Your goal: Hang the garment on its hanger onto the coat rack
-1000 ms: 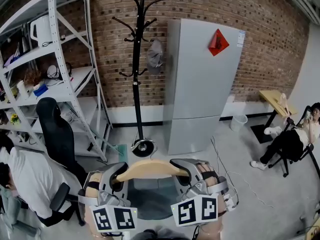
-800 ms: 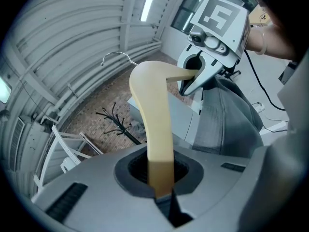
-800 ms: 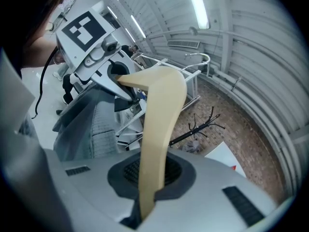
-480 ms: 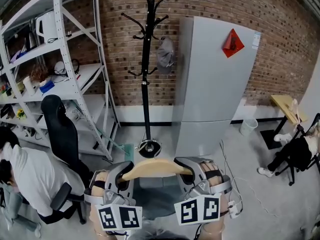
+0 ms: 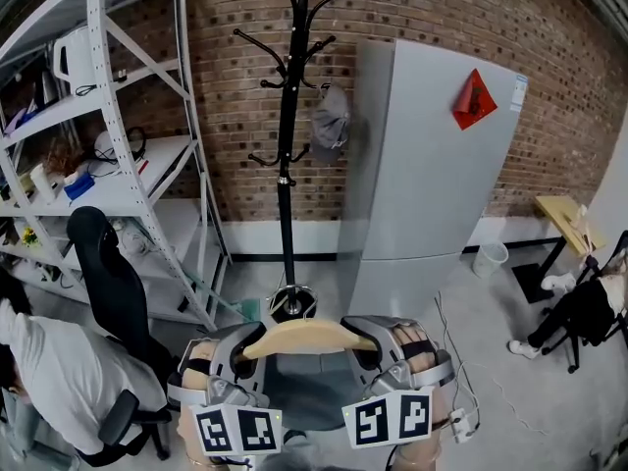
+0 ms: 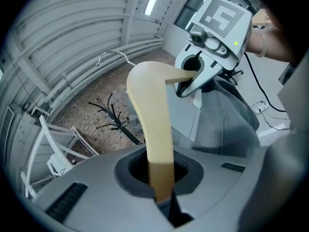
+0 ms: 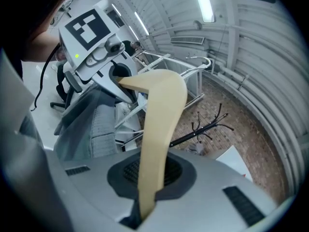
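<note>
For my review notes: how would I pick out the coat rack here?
Against the brick wall, between the white shelving unit and the tall grey refrigerator, stands the coat rack. It is the only thin black pole with curved hooks, and a grey cap hangs on it.

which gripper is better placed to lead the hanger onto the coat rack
Left, marginally. The left gripper and right gripper are each shut on an end of the wooden hanger, but the coat rack stands slightly left of the hanger's middle, nearer the left one.
</note>
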### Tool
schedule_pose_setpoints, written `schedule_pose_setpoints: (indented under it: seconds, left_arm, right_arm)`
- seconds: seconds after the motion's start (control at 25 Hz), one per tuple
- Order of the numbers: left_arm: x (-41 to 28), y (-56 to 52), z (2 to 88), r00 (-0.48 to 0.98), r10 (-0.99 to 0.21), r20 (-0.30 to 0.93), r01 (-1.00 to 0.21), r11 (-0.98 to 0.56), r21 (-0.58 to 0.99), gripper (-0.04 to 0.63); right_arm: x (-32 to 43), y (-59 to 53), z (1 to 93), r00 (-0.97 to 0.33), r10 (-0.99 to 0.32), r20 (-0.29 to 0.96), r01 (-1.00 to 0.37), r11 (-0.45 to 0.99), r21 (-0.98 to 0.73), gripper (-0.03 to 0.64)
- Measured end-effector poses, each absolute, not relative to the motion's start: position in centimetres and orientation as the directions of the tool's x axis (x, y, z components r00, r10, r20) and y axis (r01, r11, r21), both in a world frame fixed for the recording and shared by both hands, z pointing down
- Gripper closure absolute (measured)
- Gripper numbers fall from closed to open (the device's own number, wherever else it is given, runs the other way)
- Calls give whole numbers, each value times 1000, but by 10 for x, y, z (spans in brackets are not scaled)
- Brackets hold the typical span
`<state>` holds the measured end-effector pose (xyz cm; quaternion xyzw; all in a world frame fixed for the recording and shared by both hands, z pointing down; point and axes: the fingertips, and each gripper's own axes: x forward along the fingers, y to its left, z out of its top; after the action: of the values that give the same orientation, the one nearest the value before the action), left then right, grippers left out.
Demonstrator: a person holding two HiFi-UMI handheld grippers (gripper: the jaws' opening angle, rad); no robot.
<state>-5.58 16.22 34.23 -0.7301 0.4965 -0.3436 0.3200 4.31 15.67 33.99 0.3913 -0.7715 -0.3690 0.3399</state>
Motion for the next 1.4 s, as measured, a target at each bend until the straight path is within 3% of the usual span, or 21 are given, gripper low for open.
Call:
schedule_pose_setpoints:
  seconds: [0.68, 1.4]
  left_arm:
    - [-116, 53, 334, 318, -936, 149, -505, -300, -810, 584]
    - [-111, -86, 335, 325, -931, 165, -494, -316, -810, 584]
  right_arm:
    - [-25, 51, 336, -453, -861, 232, -351, 412, 841, 597]
    - [-23, -85, 335, -469, -852, 233, -357, 424, 832, 595]
